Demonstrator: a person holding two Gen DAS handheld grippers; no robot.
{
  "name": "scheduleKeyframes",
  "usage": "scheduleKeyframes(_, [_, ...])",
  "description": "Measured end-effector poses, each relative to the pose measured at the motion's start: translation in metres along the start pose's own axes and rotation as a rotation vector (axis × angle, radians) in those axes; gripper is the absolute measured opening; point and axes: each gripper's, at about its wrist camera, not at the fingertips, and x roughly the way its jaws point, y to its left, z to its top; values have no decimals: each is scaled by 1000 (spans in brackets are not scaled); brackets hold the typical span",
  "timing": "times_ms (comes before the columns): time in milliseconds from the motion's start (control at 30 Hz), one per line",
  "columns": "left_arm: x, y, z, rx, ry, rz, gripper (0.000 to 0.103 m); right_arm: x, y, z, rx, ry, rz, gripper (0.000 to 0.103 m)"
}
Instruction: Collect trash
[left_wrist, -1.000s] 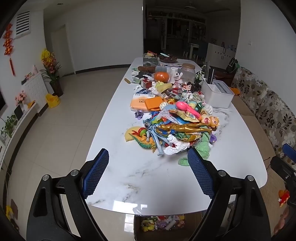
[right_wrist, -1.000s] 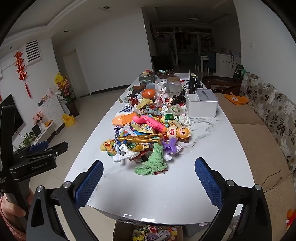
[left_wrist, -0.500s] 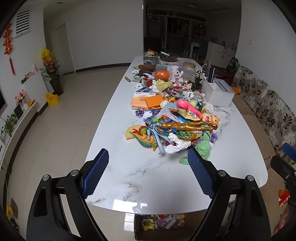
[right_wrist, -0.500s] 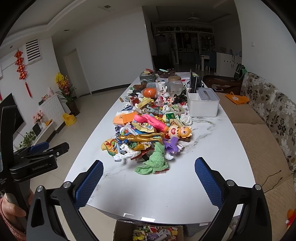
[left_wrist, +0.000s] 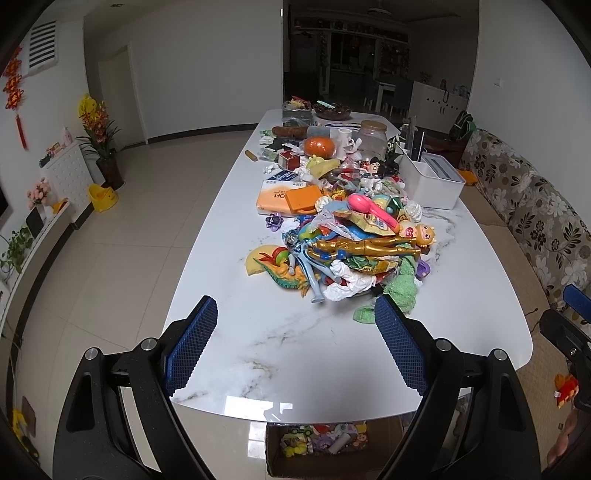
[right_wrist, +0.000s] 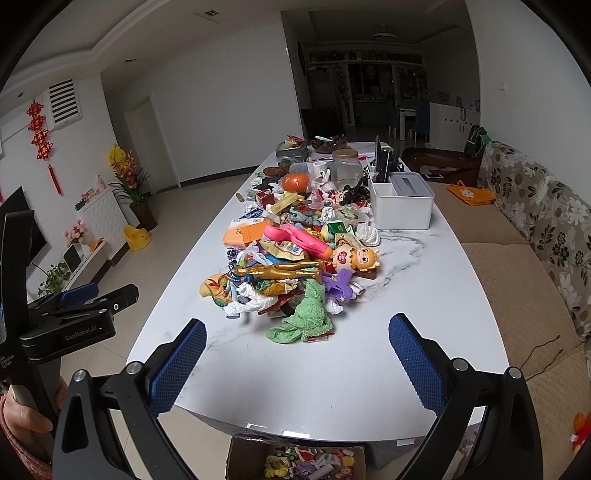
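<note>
Trash and toys lie in one mixed heap (left_wrist: 347, 247) along the middle of the white marble bench (left_wrist: 280, 350), ahead of both tools and touching neither. Nearest of all, below the bench's near edge, a cardboard box (right_wrist: 295, 461) on the floor holds small colourful bits; what exactly they are is hard to tell at this size. The left tool (left_wrist: 295, 350) hovers over the bare near end of the bench, its blue-padded fingers (left_wrist: 192, 347) spread wide with nothing between them. The right tool (right_wrist: 295, 365) hangs likewise above the near end, fingers wide apart and empty. In the right wrist view the left tool shows at the left edge, held upright by a hand (right_wrist: 22, 417) gripping its handle.

At the heap's near edge lie a green cloth (right_wrist: 306, 321) and a crumpled white wrapper (left_wrist: 345, 286), just beyond the left tool's right fingertip. Behind them a gold figure (left_wrist: 365, 245) lies across the pile, with a doll head (right_wrist: 354, 258) beside it and a pink toy (right_wrist: 299, 238) on top. Farther on sit an orange packet (left_wrist: 286, 195), a white bin (right_wrist: 400, 203), an orange ball (left_wrist: 319, 147) and a clear jar (right_wrist: 345, 168).
</note>
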Motion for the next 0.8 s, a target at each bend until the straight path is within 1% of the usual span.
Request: scheduleKeyframes(800, [0, -7, -1, 21, 5, -2, 85, -5, -3, -1, 3, 3, 1, 98])
